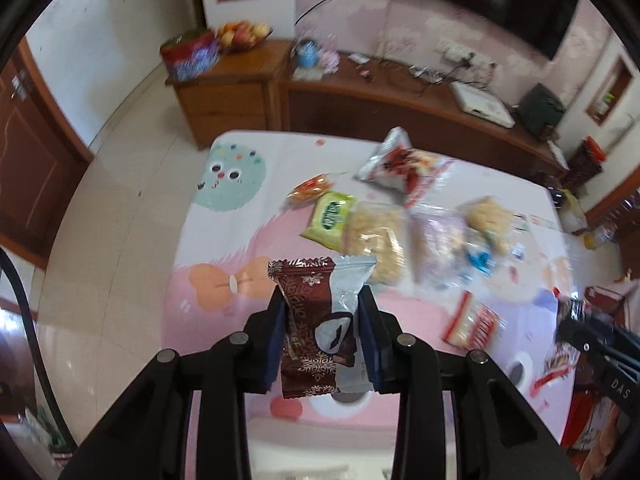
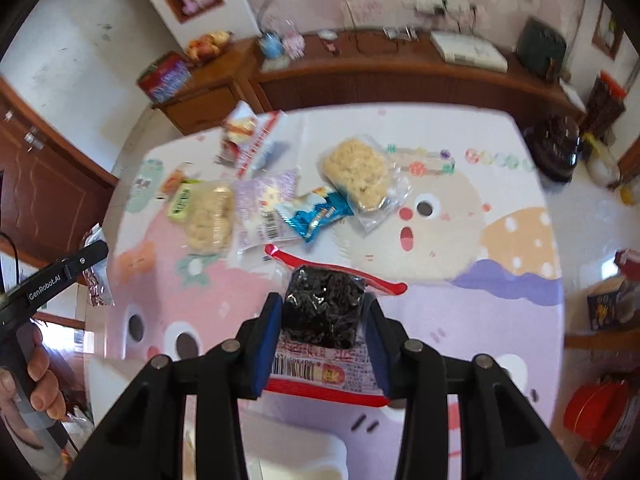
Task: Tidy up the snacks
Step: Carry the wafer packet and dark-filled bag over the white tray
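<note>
My left gripper (image 1: 320,312) is shut on a brown and silver snack packet (image 1: 316,320) and holds it above the near left part of the table (image 1: 248,208). My right gripper (image 2: 322,316) is shut on a clear red-edged packet with a black cake inside (image 2: 322,308), held above the table's near middle. Several snacks lie in a loose group further back: a green packet (image 1: 330,218), two pale rice-cake packs (image 1: 376,240) (image 2: 358,174), a blue wrapper (image 2: 316,214), a lilac packet (image 2: 264,204) and a red and white bag (image 1: 394,164).
The table has a cartoon-print cloth. Behind it runs a wooden sideboard (image 1: 360,100) with a fruit bowl (image 1: 242,34), a tin (image 1: 190,54) and cables. A dark pot (image 2: 554,148) and boxes stand at the right. The left gripper and hand show at the right wrist view's left edge (image 2: 36,296).
</note>
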Available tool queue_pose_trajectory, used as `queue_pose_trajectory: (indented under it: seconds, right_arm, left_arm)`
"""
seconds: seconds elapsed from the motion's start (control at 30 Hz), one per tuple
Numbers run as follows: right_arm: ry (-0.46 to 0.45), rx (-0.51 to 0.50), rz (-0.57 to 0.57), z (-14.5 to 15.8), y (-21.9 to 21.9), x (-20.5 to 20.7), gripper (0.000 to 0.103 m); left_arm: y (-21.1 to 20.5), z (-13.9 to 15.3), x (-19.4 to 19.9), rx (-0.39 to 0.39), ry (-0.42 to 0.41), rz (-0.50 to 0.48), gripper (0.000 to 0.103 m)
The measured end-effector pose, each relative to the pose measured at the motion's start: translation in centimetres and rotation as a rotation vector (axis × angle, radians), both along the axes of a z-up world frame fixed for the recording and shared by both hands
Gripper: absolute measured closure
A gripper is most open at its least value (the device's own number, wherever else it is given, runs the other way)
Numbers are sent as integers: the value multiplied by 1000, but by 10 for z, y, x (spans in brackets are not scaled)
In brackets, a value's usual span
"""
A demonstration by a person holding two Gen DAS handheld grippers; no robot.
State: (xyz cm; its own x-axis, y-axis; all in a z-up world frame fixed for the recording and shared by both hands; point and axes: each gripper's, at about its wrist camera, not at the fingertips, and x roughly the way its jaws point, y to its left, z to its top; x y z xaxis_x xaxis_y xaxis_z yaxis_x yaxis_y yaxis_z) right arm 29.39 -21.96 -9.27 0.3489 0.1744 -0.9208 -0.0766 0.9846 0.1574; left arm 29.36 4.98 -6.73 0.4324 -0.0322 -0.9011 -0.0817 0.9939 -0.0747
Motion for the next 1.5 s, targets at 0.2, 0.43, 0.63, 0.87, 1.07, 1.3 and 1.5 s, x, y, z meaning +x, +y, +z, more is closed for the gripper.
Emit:
queue_pose_trajectory:
  seconds: [0.2, 0.43, 0.63, 0.87, 1.07, 1.3, 1.5]
  right_arm:
    - [-155, -40, 78, 68, 14, -65, 63]
    - [-338, -67, 136, 122, 27, -143, 63]
    - [-427, -33, 148, 132, 34, -205, 63]
    - [-413, 113, 53, 110, 26, -251, 63]
    - [-426, 100, -27, 89, 24, -275, 63]
    - [-319, 73, -13, 58, 33, -285, 62]
    - [-269, 80, -20, 44, 33, -288, 62]
  left_arm:
    - [-8, 55, -61, -24, -89, -61, 71]
    - [-16, 95, -137, -32, -174, -110, 71]
    - [-18, 104, -197, -46, -241, -119, 71]
    - [-27, 84, -252, -58, -276, -118, 70]
    - [-48, 57, -281, -54, -257, -163, 70]
    - [-65, 30, -300, -30, -228, -198, 70]
    - [-73, 10, -305, -42, -211, -220, 70]
